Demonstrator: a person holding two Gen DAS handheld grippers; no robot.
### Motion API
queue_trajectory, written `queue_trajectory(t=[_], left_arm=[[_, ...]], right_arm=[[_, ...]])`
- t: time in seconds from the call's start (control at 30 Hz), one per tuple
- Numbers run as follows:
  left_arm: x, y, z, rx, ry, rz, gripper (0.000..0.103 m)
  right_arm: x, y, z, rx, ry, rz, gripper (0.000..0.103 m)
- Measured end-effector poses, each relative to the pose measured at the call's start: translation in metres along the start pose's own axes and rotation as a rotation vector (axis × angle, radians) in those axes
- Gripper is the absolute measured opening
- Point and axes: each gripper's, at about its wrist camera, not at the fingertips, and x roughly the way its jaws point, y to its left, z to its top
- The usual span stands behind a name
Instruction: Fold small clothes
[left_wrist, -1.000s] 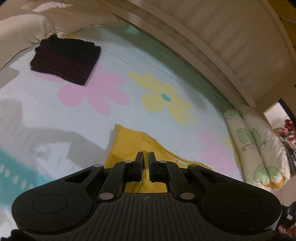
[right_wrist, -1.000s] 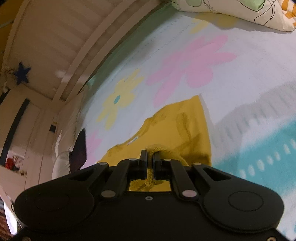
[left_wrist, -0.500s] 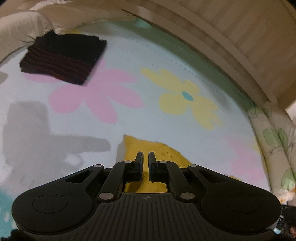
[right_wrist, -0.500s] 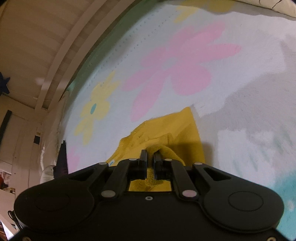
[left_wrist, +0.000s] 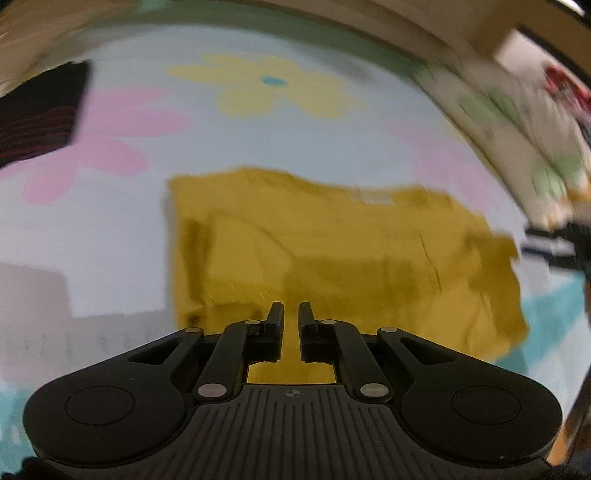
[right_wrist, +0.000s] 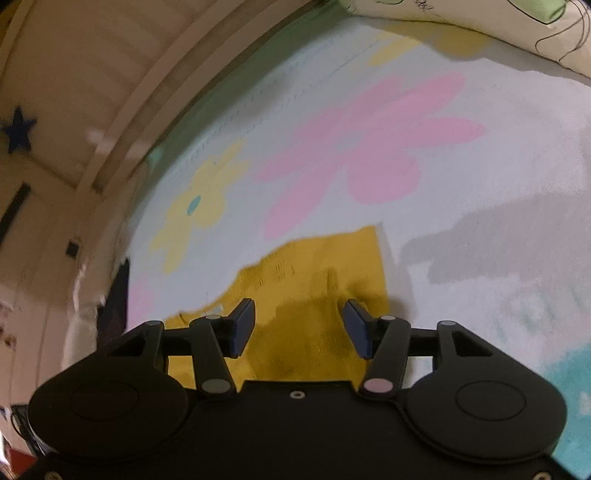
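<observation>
yellow garment (left_wrist: 332, 258) laid flat on flowered sheet (left_wrist: 221, 155) | left gripper (left_wrist: 291, 314) — jaws nearly closed over it, seemingly nothing pinched | right gripper (right_wrist: 298, 314) — jaws just opened, spread above it

Warm dim light, motion blur, fisheye warping.

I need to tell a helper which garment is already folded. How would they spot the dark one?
Start at the flowered bedspread. Follow the pink flower toward the far left edge of the left wrist view: the dark folded garment lies there. Unlike the yellow garment, it is black with thin red stripes.
</observation>
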Motion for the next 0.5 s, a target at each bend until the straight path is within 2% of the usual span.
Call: queue_trajectory(t=[0.1, 0.2, 0.4, 0.43, 0.47, 0.5], left_arm=[[0.009, -0.004, -0.005, 0.024, 0.032, -0.006, 0.008], [0.019, -0.003, -0.008, 0.000, 0.062, -0.020, 0.008], [0.030, 0.005, 0.006, -0.050, 0.006, 0.055, 0.008], [0.031, 0.008, 0.010, -0.066, -0.001, 0.060, 0.008], [0.032, 0.011, 0.014, -0.081, -0.013, 0.063, 0.008], [0.033, 0.013, 0.017, -0.093, -0.026, 0.069, 0.008]], right_arm=[[0.001, 0.000, -0.006, -0.030, 0.020, -0.032, 0.059], [0.004, -0.003, -0.009, -0.027, 0.038, -0.033, 0.052], [0.017, 0.004, -0.010, -0.030, 0.056, -0.034, 0.050], [0.020, 0.004, -0.010, -0.025, 0.059, -0.028, 0.046], [0.022, 0.005, -0.008, -0.016, 0.064, -0.017, 0.034], [0.026, 0.006, -0.007, -0.005, 0.067, -0.007, 0.029]])
